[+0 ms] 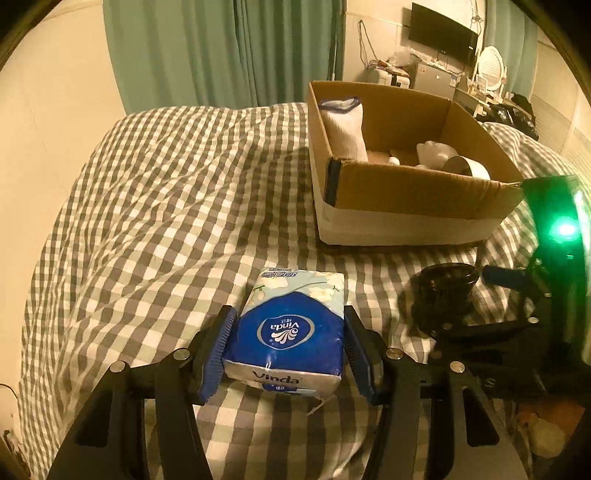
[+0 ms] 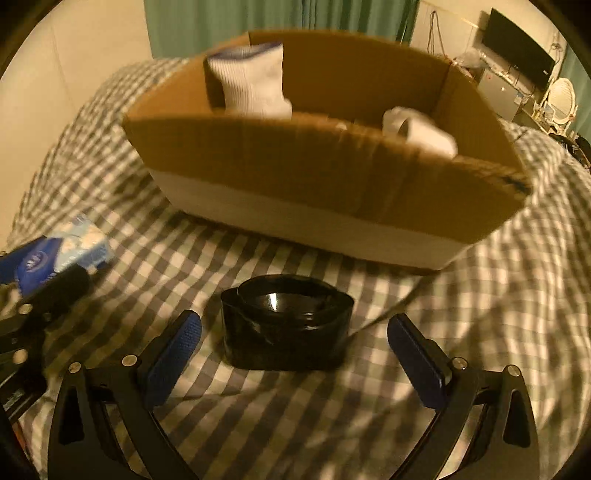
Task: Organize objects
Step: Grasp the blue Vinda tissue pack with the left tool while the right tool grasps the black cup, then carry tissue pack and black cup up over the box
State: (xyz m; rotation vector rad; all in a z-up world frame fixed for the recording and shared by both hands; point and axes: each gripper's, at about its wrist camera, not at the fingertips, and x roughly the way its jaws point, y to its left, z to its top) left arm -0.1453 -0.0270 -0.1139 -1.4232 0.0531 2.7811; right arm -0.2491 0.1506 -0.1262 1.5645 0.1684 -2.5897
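left gripper has its blue pads pressed on both sides of a blue and white vinda tissue pack, jaws clamped on it. the pack sits on the checked bedspread, near edge of the bed, in front of and left of the cardboard box.

right gripper has jaws spread wide, one pad on each side of a black tape roll, neither pad touching it. roll lies flat on the bedspread, hole facing up, just in front of the box. right wrist view is blurred.

the box stands open on the bedspread, brown upper part, white band along the bottom. inside: a white sock with blue cuff leaning on the left wall, a white roll at the near right wall, some small white things behind it, cannot tell what.

from the left wrist view the tape roll is right of the tissue pack, apart from it. tissue pack shows at far left in the right wrist view, with the left gripper's black frame over it.

green curtain behind the bed, a wall tv far right.
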